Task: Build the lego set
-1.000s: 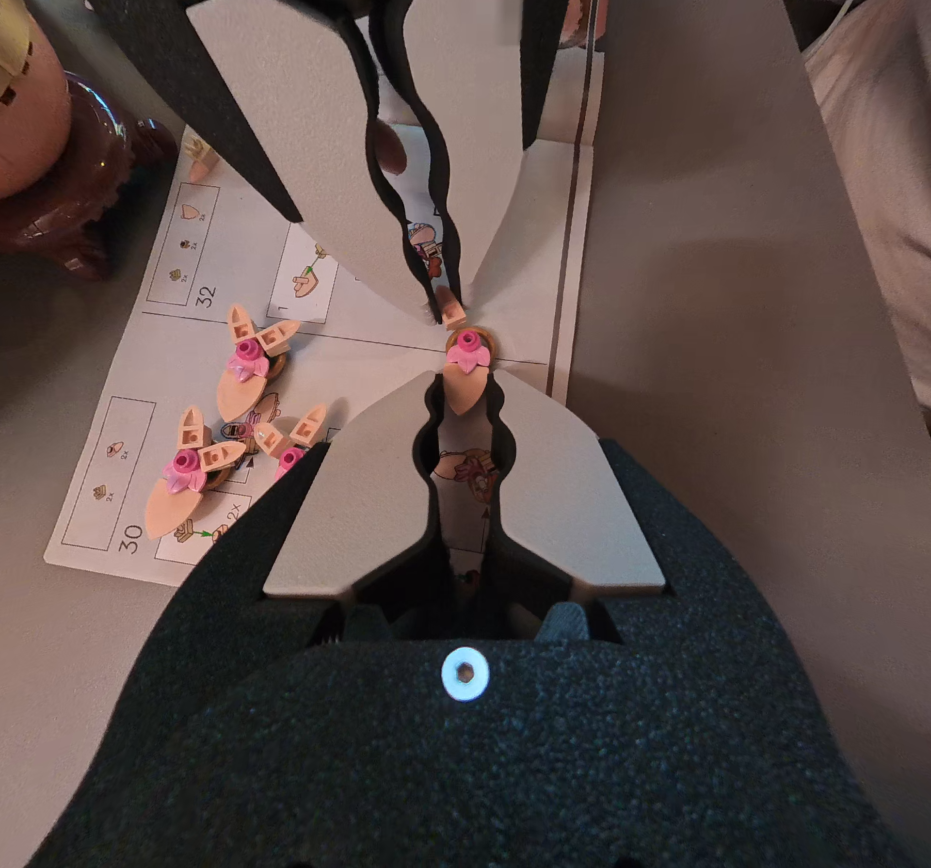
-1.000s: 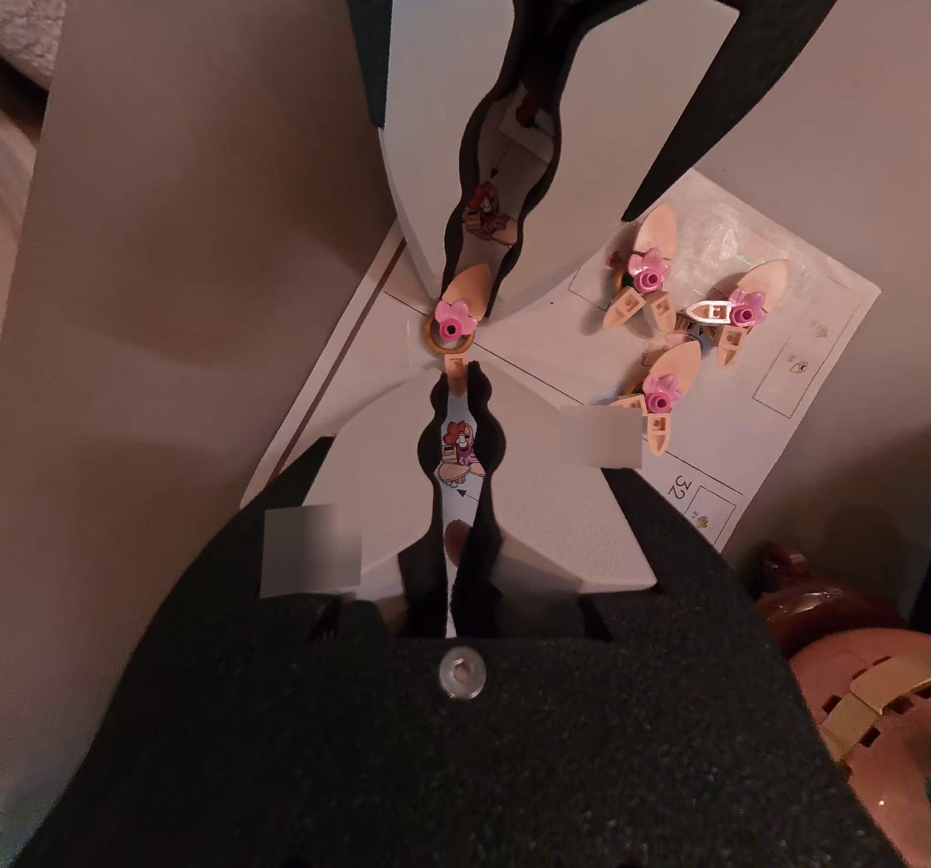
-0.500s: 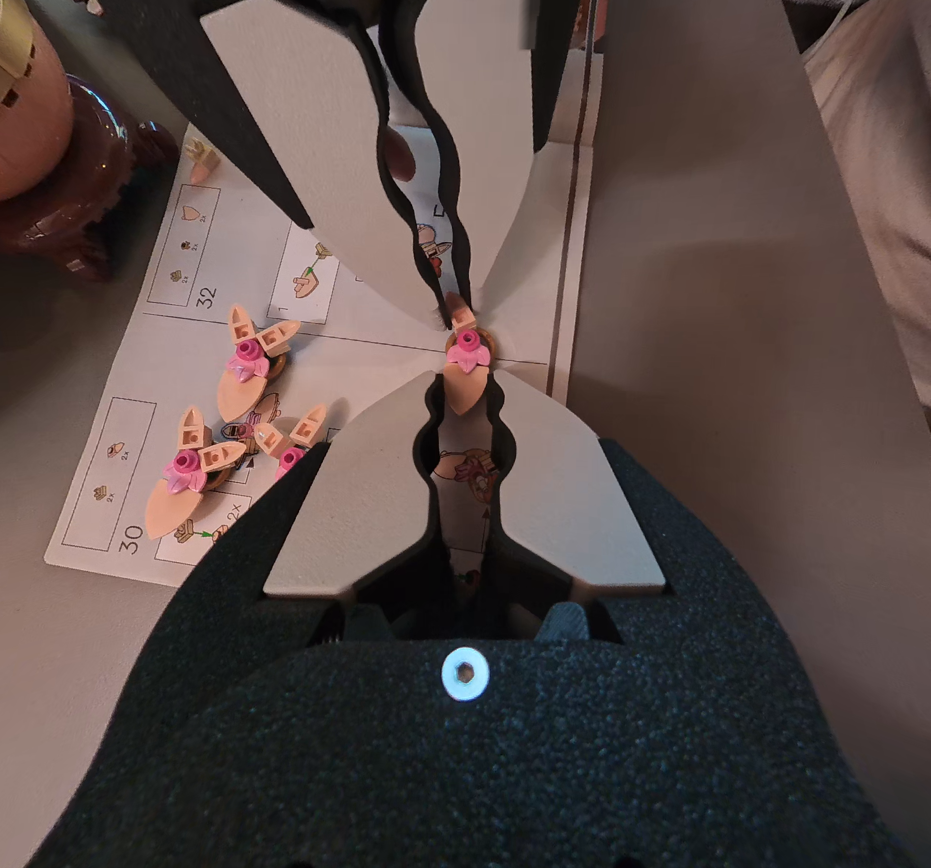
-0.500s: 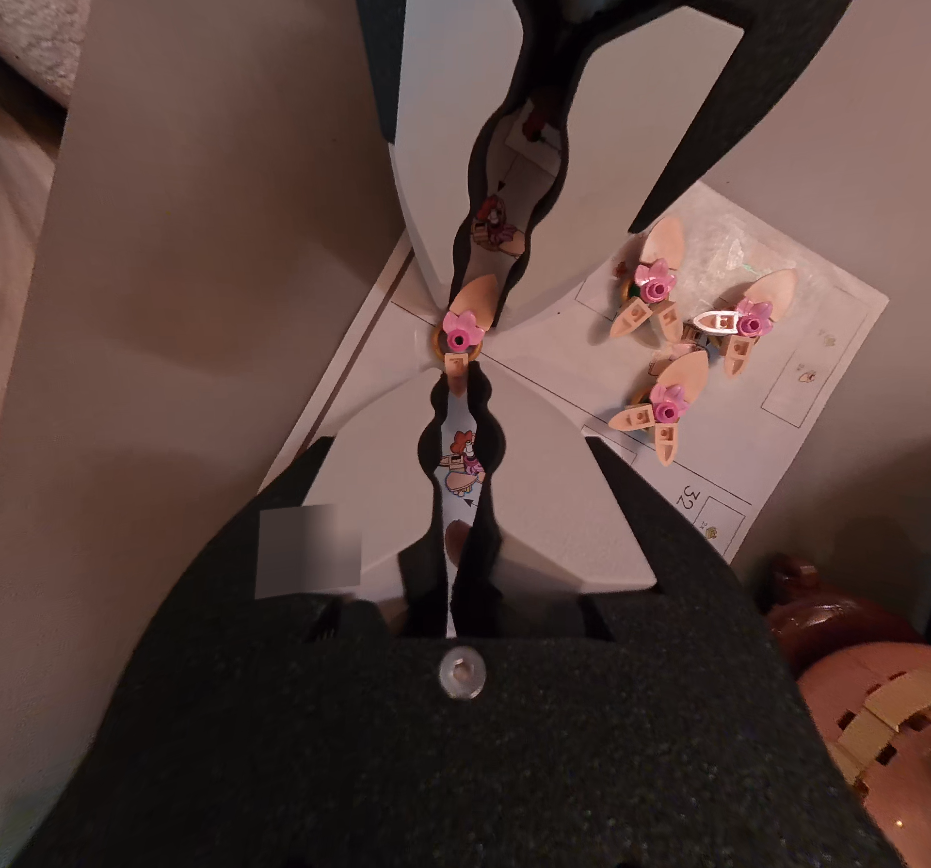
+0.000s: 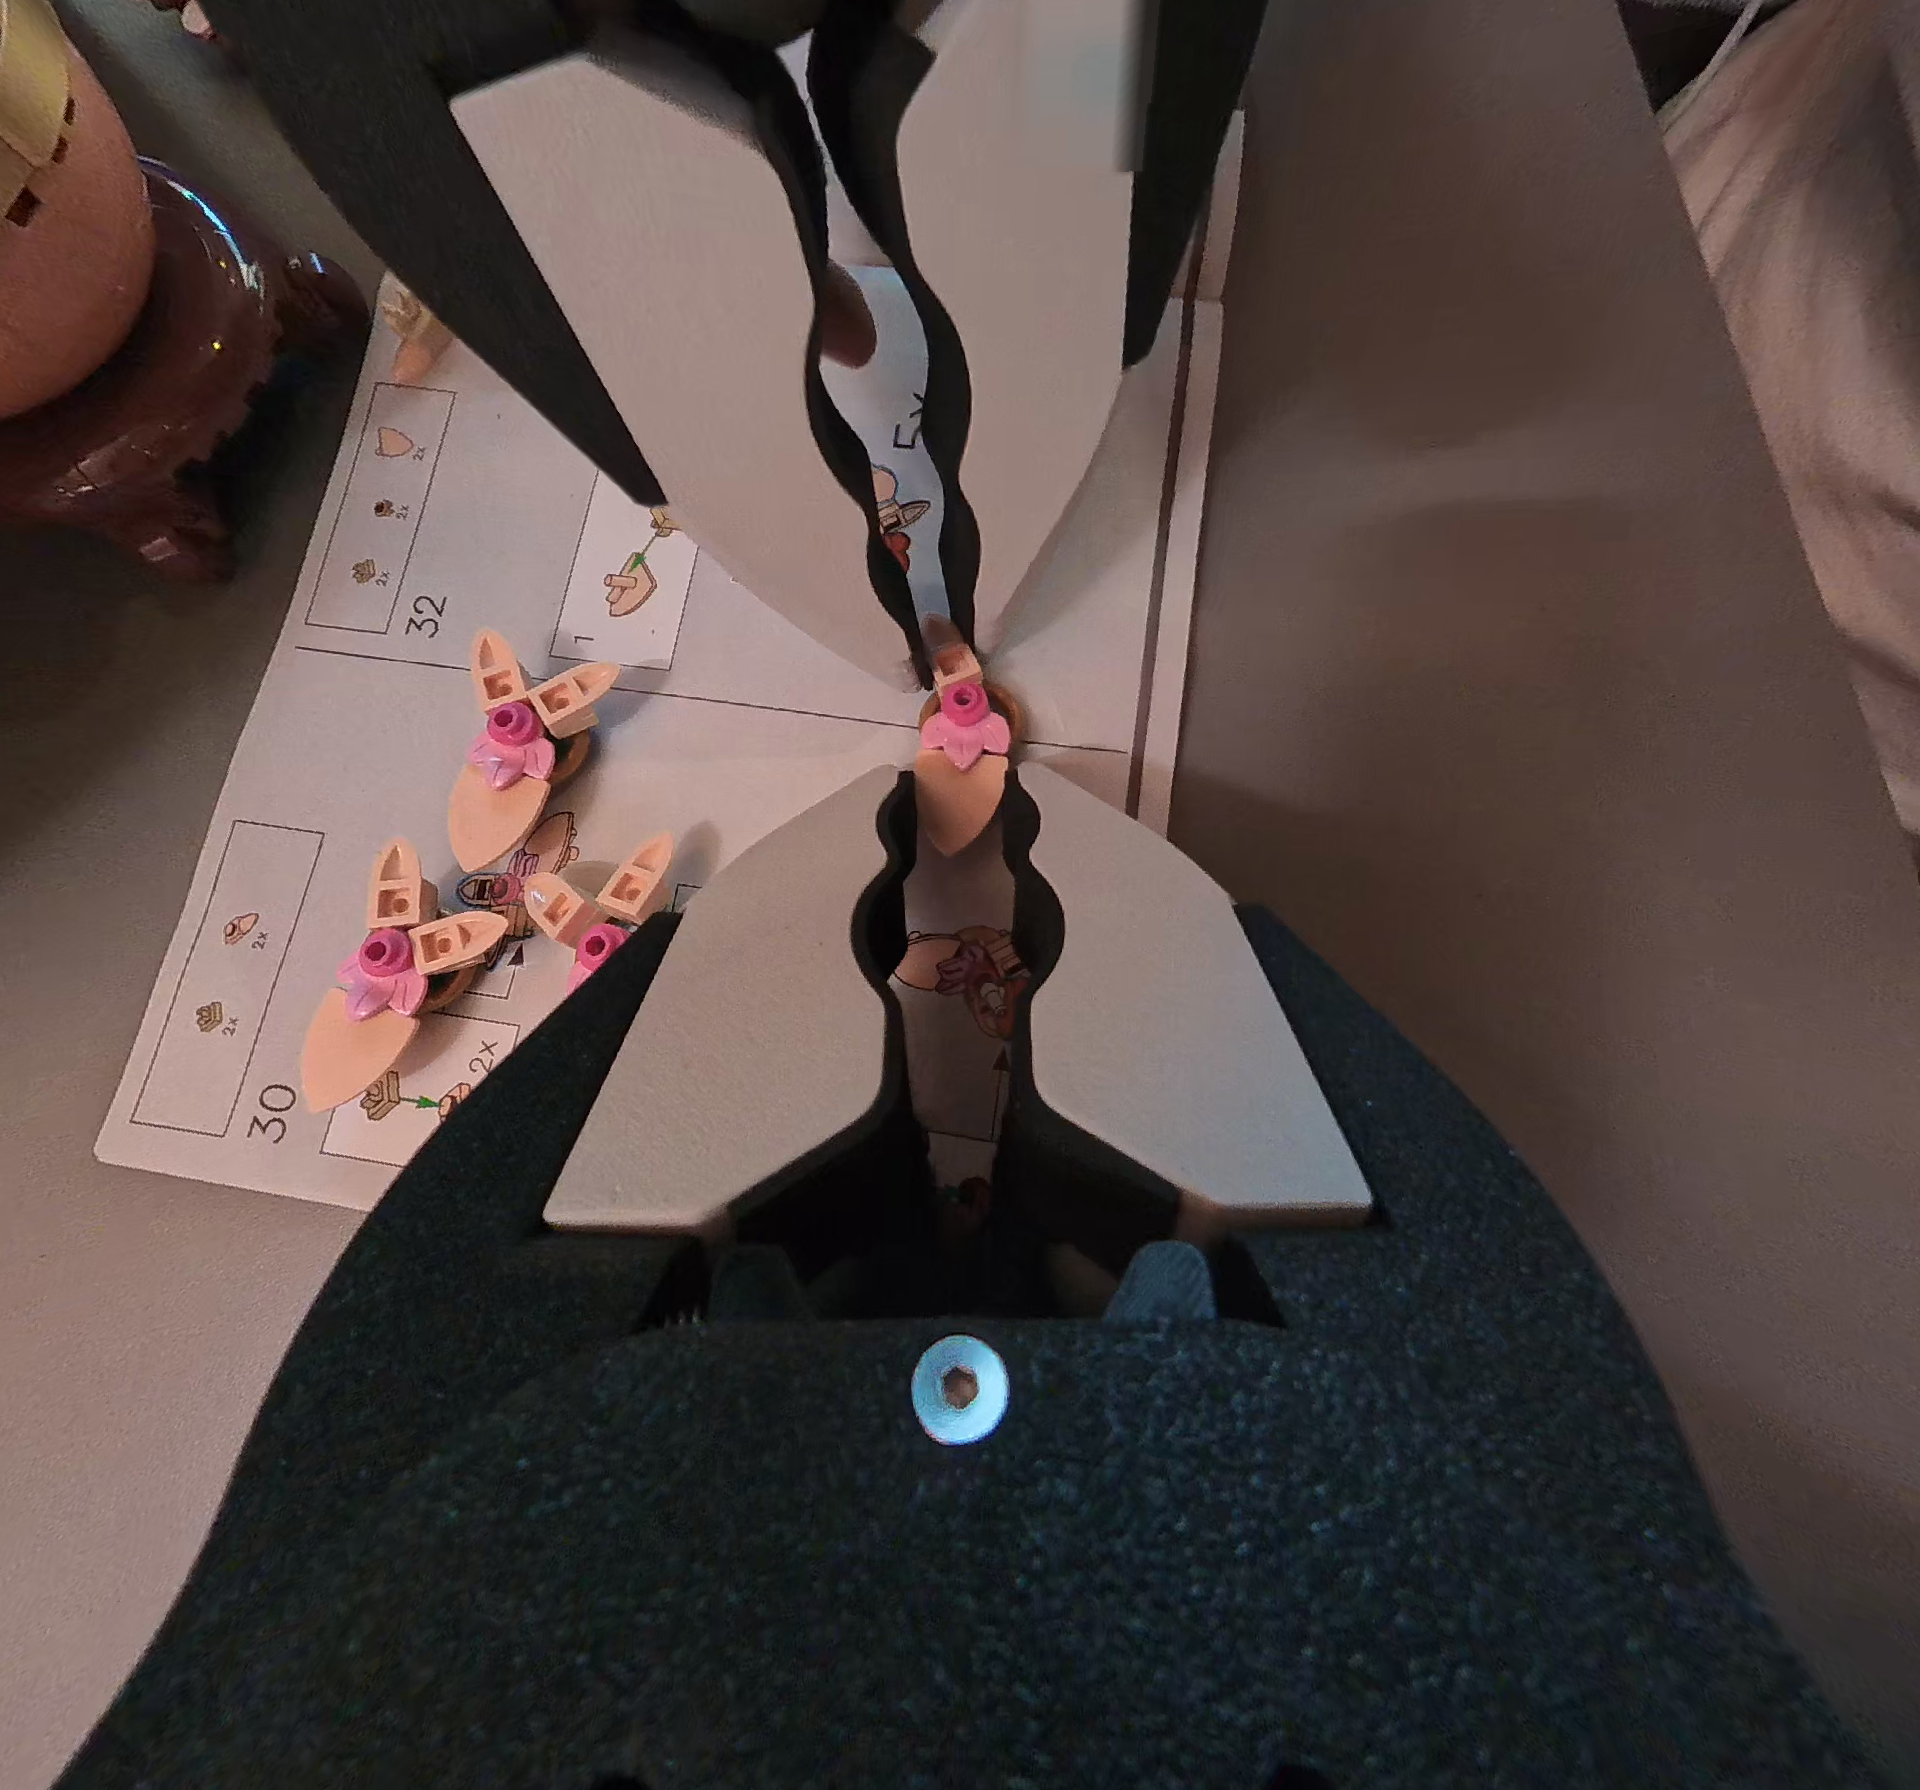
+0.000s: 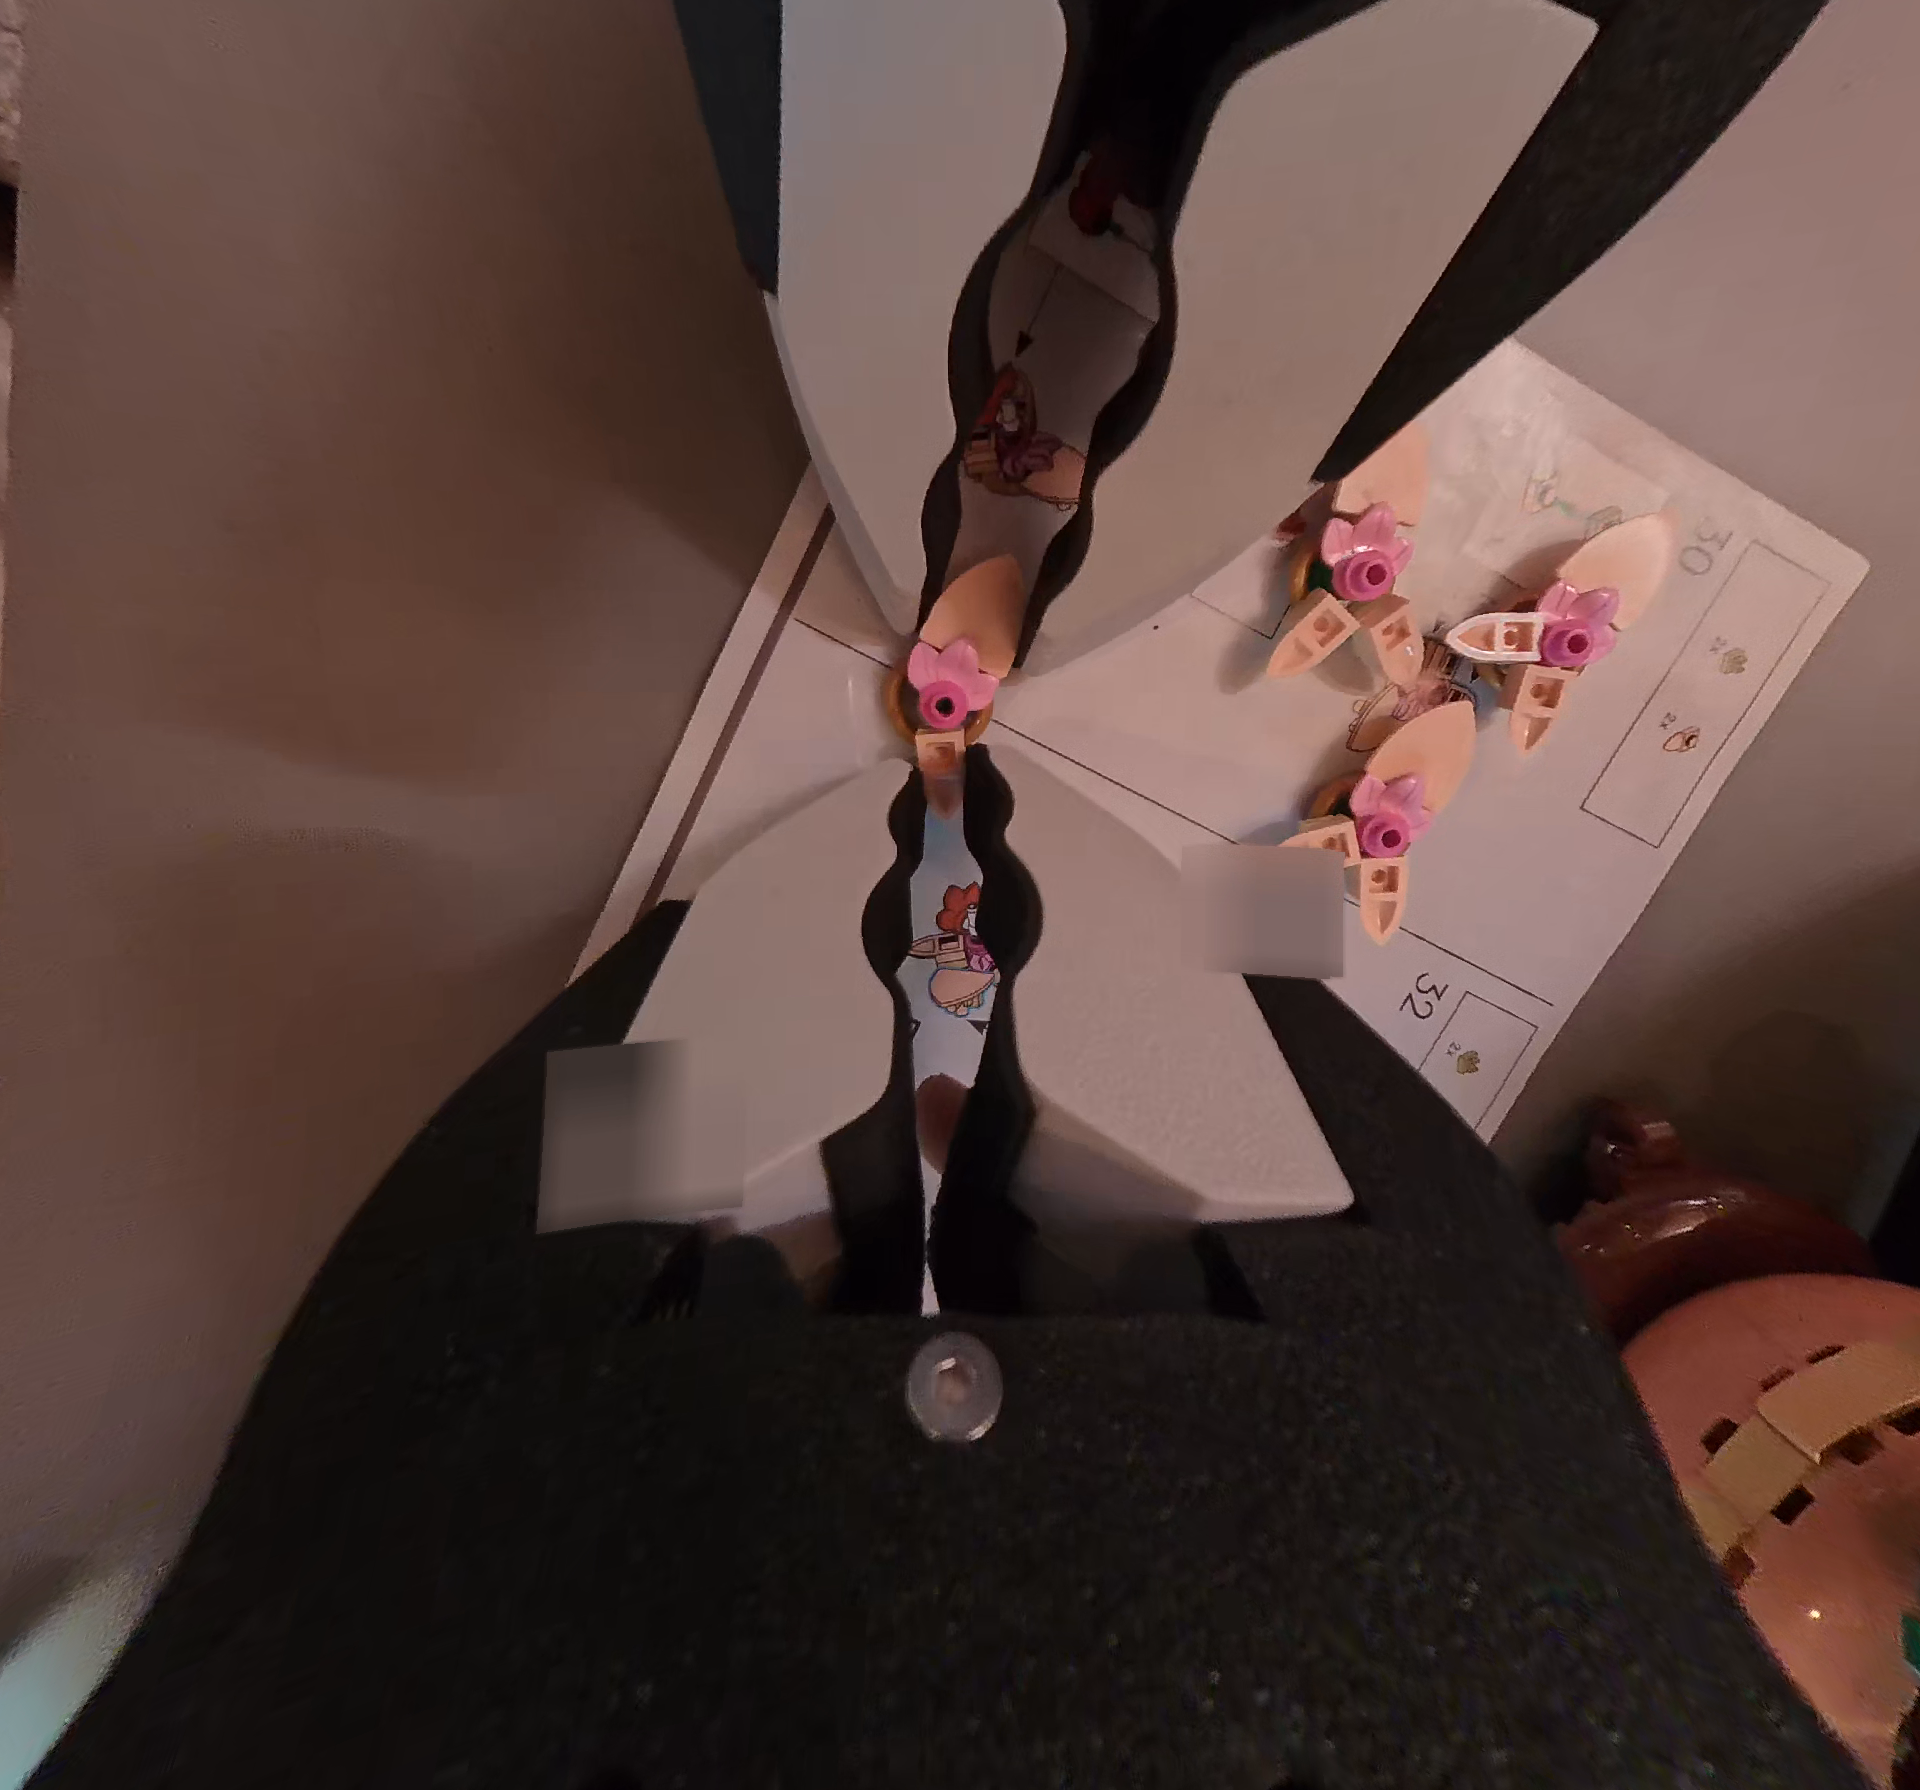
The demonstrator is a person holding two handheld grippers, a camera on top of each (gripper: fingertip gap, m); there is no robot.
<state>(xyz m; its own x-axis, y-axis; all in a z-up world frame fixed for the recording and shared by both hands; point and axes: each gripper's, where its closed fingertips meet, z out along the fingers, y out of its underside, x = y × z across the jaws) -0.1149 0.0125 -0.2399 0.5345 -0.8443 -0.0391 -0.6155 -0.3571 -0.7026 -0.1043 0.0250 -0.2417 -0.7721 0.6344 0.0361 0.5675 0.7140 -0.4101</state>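
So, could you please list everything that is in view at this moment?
flower assembly in progress: one, peach petal, pink bloom, gold ring; between both grippers' tips
small peach slope piece: one; at that assembly's ring
finished flower assemblies: three, peach and pink; on the booklet
instruction booklet: one, white; open on the table
table: one, grey-beige
rounded model: one, pink and brown; beside the booklet
left gripper: one, black and grey; shut on the large petal
right gripper: one, black and grey; shut on the slope piece
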